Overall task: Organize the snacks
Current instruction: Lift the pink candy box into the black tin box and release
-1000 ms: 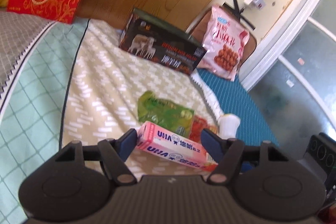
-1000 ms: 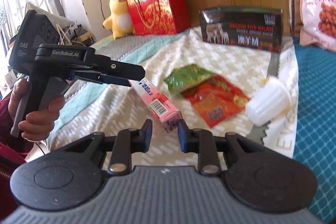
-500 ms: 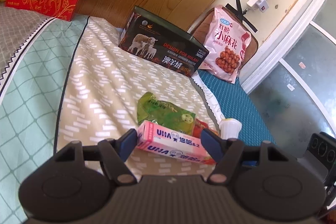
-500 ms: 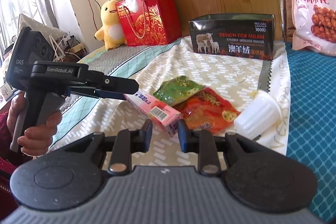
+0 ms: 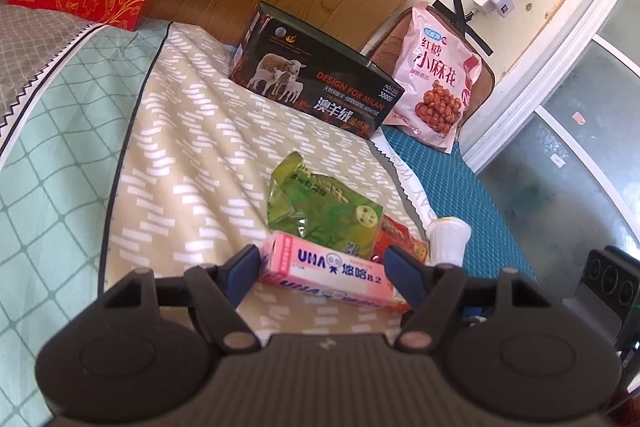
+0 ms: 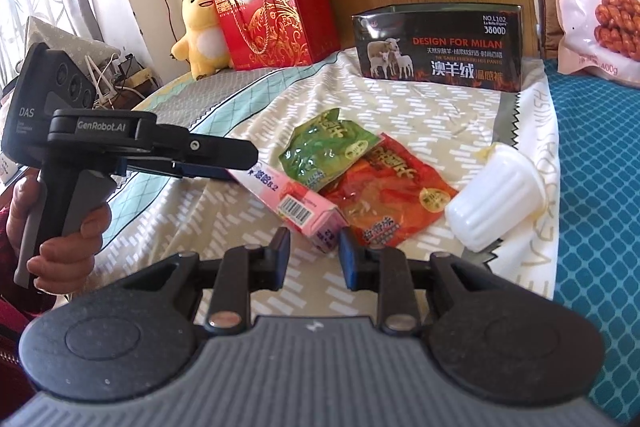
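Note:
A pink UHA candy box (image 5: 328,273) lies on the patterned bedspread between the open fingers of my left gripper (image 5: 322,263); I cannot tell if the pads touch it. The box also shows in the right wrist view (image 6: 296,205), with the left gripper (image 6: 224,171) over its far end. My right gripper (image 6: 314,253) is open and empty, just short of the box's near end. A green snack packet (image 5: 320,211), a red packet (image 6: 388,195) and a white jelly cup (image 6: 496,195) lie beyond.
A black open-topped box (image 5: 316,79) stands at the back by the wooden headboard. A pink snack bag (image 5: 436,79) leans at the back right. A red gift bag (image 6: 272,15) and plush toys (image 6: 204,27) sit at the back left. The bed edge drops off on the right (image 5: 560,187).
My left gripper has come lower and closer around the pink box. My right gripper has moved in toward the box's near end. The snacks have not moved.

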